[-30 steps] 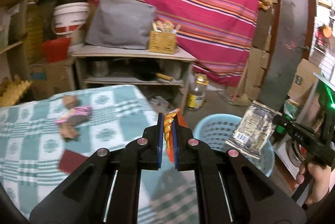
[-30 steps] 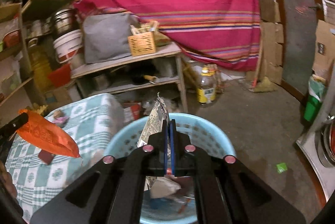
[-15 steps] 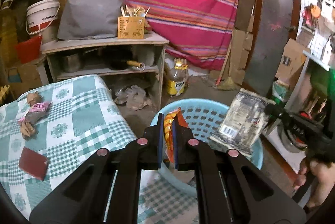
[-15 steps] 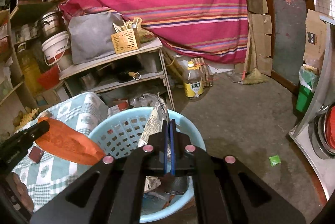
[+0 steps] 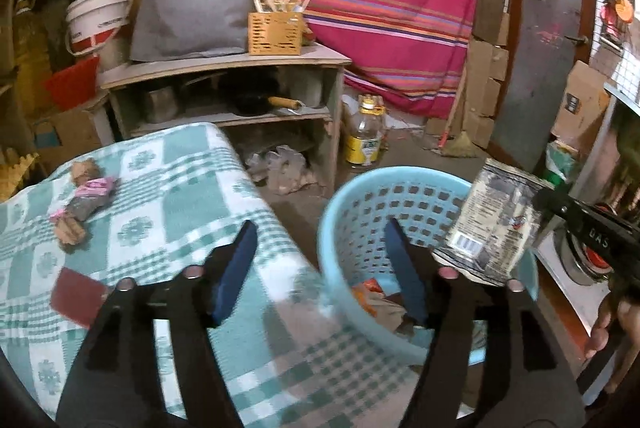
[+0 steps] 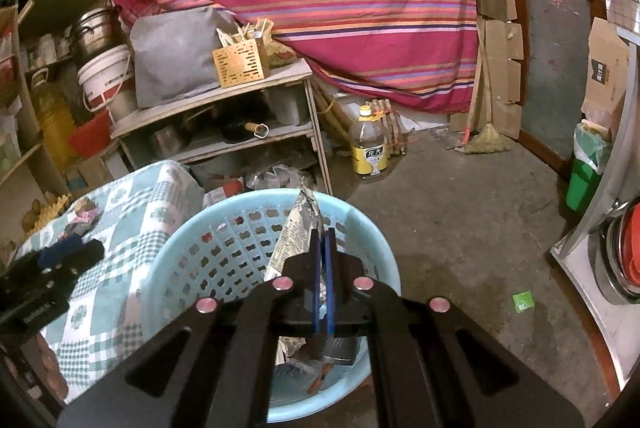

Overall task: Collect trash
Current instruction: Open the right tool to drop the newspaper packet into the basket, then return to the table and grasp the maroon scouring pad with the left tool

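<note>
Left gripper jaws just opened wide, nothing between; orange wrapper lies in basket. Right gripper jaws pinch silver packet over basket. Risk: packet (light, floppy) flutters past rim on release. More wrappers wait on table.

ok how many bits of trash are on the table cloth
4: a brown wad, a pink wrapper beside it, a second brown wad closer in, and a dark red packet nearest the left tool. The tool may hide more.
</note>
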A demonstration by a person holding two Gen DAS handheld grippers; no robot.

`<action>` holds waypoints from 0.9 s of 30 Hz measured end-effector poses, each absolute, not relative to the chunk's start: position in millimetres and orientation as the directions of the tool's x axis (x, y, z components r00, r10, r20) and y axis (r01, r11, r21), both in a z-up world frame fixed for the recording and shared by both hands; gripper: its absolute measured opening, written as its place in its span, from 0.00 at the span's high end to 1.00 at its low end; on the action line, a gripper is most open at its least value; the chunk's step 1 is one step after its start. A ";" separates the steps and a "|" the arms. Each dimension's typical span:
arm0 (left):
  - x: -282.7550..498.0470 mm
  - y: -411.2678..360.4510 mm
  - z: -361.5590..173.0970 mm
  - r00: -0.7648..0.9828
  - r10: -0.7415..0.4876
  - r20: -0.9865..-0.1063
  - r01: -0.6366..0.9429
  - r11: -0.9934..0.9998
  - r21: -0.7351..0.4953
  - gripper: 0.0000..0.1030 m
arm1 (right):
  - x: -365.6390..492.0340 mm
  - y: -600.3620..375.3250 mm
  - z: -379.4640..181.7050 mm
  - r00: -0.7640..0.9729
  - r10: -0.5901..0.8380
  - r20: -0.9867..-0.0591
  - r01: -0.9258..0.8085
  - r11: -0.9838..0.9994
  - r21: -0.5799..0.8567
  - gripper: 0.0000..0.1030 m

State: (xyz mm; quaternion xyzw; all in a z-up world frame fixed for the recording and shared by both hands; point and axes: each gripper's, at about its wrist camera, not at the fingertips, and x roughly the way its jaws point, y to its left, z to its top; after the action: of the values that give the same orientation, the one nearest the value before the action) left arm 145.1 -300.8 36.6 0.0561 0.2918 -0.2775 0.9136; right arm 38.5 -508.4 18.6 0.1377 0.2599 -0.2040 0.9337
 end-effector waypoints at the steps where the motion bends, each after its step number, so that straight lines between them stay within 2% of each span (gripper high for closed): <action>1: 146.2 -295.6 37.8 0.686 -0.463 -0.561 0.527 0.848 -0.055 0.31 | 39.8 -507.6 18.1 0.780 -0.310 -0.544 0.451 0.881 0.145 0.98; 7: 149.7 -268.0 44.0 0.727 -0.405 -0.555 0.471 0.882 -0.027 0.23 | 53.8 -493.5 11.6 0.763 -0.312 -0.566 0.449 0.886 0.116 0.95; 8: 150.2 -262.6 44.9 0.735 -0.392 -0.553 0.459 0.888 -0.019 0.21 | 56.7 -492.9 8.9 0.756 -0.313 -0.575 0.450 0.886 0.109 0.92; 9: 151.4 -258.8 46.1 0.739 -0.385 -0.552 0.452 0.892 -0.017 0.20 | 60.1 -490.9 6.1 0.748 -0.316 -0.584 0.453 0.886 0.100 0.85; 11: 152.7 -249.2 46.9 0.745 -0.374 -0.553 0.437 0.899 -0.019 0.18 | 63.4 -487.6 3.3 0.738 -0.333 -0.587 0.466 0.881 0.086 0.33; 16: 158.4 -218.7 49.2 0.768 -0.328 -0.550 0.380 0.925 -0.020 0.11 | 64.5 -479.8 5.6 0.741 -0.337 -0.581 0.476 0.873 0.101 0.30; 20: 163.7 -195.1 48.8 0.779 -0.290 -0.556 0.337 0.941 -0.019 0.10 | 65.2 -468.0 9.9 0.749 -0.347 -0.564 0.475 0.875 0.094 0.20; 24: 169.2 -175.1 45.8 0.787 -0.256 -0.561 0.300 0.954 -0.014 0.06 | 67.6 -453.2 17.3 0.766 -0.345 -0.542 0.462 0.882 0.093 0.19; 26: 174.0 -165.4 41.6 0.785 -0.238 -0.572 0.283 0.959 -0.010 0.06 | 68.7 -444.9 20.3 0.776 -0.344 -0.529 0.457 0.884 0.095 0.10; 27: 176.6 -161.7 39.0 0.780 -0.234 -0.580 0.278 0.960 -0.013 0.05 | 69.1 -442.0 21.0 0.779 -0.344 -0.524 0.454 0.886 0.094 0.10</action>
State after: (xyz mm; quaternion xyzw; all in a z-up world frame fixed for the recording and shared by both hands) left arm 176.6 -161.7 39.0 0.0368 0.3024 -0.1359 0.9427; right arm 69.1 -442.0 21.0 0.1082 0.2550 -0.2128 0.9370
